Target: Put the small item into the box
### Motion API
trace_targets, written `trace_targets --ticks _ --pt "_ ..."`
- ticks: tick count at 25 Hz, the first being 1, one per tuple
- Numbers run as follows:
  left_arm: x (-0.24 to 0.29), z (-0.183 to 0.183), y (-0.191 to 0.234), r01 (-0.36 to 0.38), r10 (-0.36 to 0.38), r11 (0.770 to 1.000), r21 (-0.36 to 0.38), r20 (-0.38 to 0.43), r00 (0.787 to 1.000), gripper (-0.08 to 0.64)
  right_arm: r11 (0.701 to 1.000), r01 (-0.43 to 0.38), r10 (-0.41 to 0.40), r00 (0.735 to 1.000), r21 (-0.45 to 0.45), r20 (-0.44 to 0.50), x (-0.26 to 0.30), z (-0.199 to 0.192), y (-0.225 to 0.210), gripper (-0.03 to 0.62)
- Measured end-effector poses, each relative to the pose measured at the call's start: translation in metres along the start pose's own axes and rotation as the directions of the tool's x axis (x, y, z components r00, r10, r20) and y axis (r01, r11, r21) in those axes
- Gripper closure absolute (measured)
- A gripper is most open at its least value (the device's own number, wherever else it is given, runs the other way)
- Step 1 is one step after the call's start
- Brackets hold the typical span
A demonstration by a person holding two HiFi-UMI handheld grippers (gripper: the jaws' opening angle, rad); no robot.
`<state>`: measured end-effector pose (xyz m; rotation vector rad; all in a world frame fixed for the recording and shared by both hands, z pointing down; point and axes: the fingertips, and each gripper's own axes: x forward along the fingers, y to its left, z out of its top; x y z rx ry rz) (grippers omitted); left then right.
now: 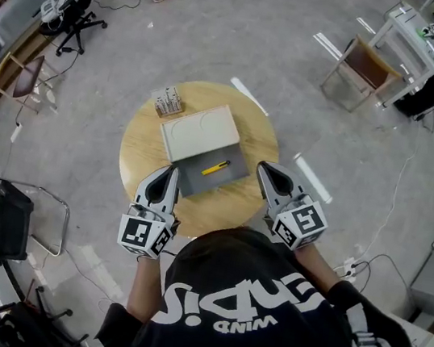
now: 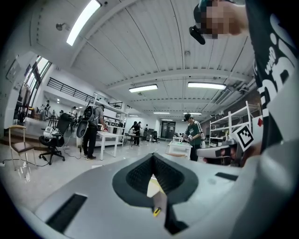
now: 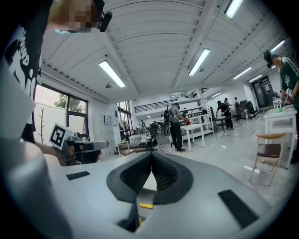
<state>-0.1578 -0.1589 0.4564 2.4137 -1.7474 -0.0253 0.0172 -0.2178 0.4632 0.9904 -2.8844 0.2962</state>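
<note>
On the round wooden table (image 1: 144, 145) lies an open box: a cream lid (image 1: 201, 131) laid flat and a grey tray (image 1: 199, 181) beside it. A small yellow item (image 1: 216, 168) rests inside the grey tray. My left gripper (image 1: 173, 171) hovers at the tray's near left corner, jaws shut and holding nothing. My right gripper (image 1: 263, 168) hangs just right of the tray, also shut and empty. In the left gripper view the gripper (image 2: 153, 156) shows the yellow item (image 2: 157, 211) below its jaws. The right gripper view shows the same past its gripper (image 3: 152, 154): the yellow item (image 3: 146, 205).
A small grey rack (image 1: 168, 102) with several upright pieces stands at the table's far left edge. A wooden chair (image 1: 366, 67) and a white table (image 1: 410, 36) are far right. An office chair (image 1: 70, 10) is at the far left; people work around the room.
</note>
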Motion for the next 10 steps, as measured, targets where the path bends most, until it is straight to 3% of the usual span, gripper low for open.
trace_targets --ticks 10 --pt "0.0046 -0.0017 0.0005 0.003 -0.002 1.000 0.003 -0.015 1.000 0.549 1.000 0.001 -0.001 1.000 0.005 -0.003 0.0023 0.0007 -0.0042 0.589"
